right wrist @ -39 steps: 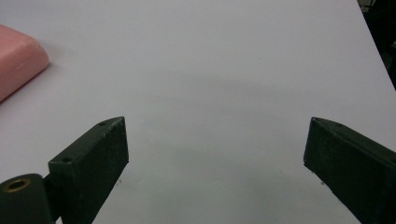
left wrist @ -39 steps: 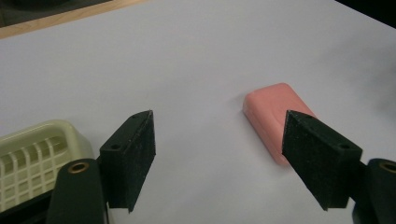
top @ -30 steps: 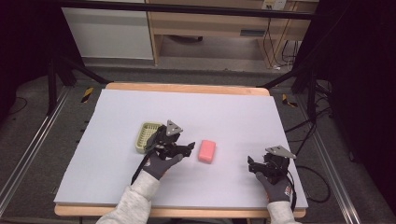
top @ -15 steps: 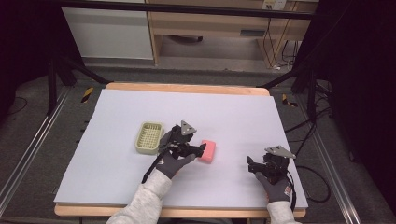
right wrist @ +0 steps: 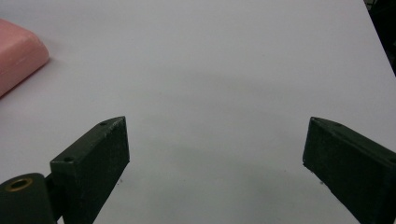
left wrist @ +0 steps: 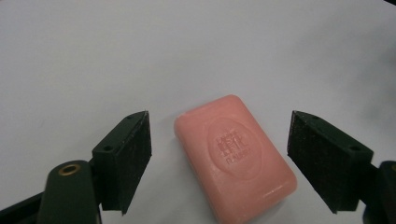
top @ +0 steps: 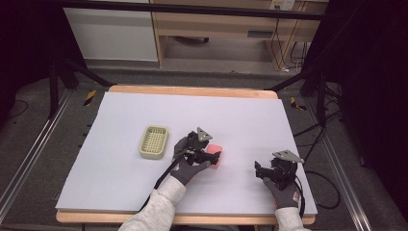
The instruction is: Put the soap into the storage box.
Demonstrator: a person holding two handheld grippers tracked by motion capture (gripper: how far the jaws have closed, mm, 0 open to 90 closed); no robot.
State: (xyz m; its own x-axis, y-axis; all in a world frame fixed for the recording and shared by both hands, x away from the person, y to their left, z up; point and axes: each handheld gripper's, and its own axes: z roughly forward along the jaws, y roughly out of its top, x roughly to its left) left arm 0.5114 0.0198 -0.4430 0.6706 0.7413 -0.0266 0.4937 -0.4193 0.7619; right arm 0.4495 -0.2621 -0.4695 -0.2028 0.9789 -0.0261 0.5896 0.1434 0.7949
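Observation:
A pink bar of soap (top: 215, 153) lies flat on the white table sheet (top: 240, 115), right of a pale green slotted soap dish (top: 154, 141). My left gripper (top: 211, 156) hovers over the soap, open, with one jaw on each side of the pink bar (left wrist: 236, 156) and a gap to both. In the left gripper view the left gripper (left wrist: 219, 163) frames the bar without touching it. My right gripper (top: 262, 172) rests open near the table's front right, holding nothing. In the right gripper view the right gripper (right wrist: 215, 163) faces bare sheet, with a corner of the soap (right wrist: 18, 56) at far left.
The soap dish is empty and stands a hand's width left of the soap. The table's wooden edge (top: 192, 90) runs along the back. Cables (top: 317, 187) hang off the right side, and a wooden cabinet (top: 216, 29) stands beyond the table.
My left gripper has moved right from beside the soap dish to the pink soap, now straddling it. The right gripper has stayed put.

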